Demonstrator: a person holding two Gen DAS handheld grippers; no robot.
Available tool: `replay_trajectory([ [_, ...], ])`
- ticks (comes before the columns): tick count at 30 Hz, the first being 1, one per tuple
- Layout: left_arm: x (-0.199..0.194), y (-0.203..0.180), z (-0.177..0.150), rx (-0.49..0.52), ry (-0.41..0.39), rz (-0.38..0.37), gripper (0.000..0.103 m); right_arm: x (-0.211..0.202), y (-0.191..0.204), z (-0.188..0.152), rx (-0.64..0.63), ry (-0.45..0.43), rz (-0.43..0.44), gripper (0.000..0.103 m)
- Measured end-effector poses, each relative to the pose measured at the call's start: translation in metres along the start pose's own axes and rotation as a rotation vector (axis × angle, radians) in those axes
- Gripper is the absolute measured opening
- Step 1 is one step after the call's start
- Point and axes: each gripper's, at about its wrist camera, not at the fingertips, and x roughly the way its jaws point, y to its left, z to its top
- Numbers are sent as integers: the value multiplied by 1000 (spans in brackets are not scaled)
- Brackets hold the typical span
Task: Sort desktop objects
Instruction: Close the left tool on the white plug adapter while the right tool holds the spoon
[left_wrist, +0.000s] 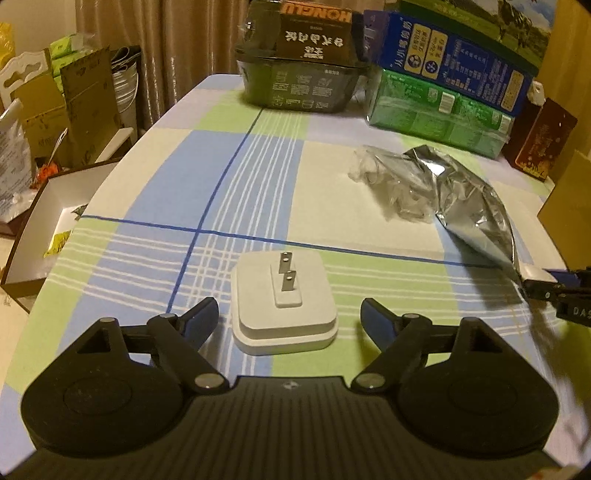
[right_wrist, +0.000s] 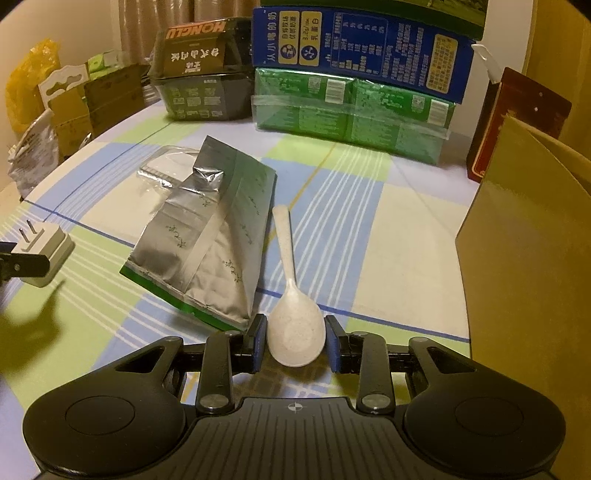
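In the left wrist view the left hand-held gripper (left_wrist: 290, 317) stands wide, its blue-padded fingers (left_wrist: 199, 317) on either side of a white plug adapter (left_wrist: 284, 310) that lies on its back in the lower middle of the frame, prongs up. Neither pad touches it yet. To take it well, I would judge the pads should close squarely on the two flat side walls of the stepped body — low, below the raised step — so the smooth plastic does not squirt forward.

In the right wrist view the right hand-held gripper (right_wrist: 295, 341) is at a narrow setting around the bowl of a speckled white spoon (right_wrist: 293, 325) at lower centre, handle pointing up the frame. Whether the pads already press the bowl I cannot tell; a thin gap seems to show on each side. The rounded bowl is a poor seat, so an even, centred closing matters.

A silver foil pouch (right_wrist: 210, 236) lies just left of the spoon on the checked worktop (right_wrist: 388, 229).

Writing: the dark box (right_wrist: 201, 85) at upper left reads "HONGLU", upside down. The blue carton (right_wrist: 362, 51) at the top carries Chinese text and "3.2g" — the rest is too small to read. In the left view, the letters "DAS" show at the right edge.
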Motion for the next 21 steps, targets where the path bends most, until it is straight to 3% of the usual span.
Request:
replay_trajectory([
  [12, 9, -5, -3, 14, 3, 7, 70, 0, 0, 0, 13, 10, 0, 30],
  [21, 14, -7, -2, 31, -16, 27, 69, 0, 0, 0, 21, 12, 5, 30],
])
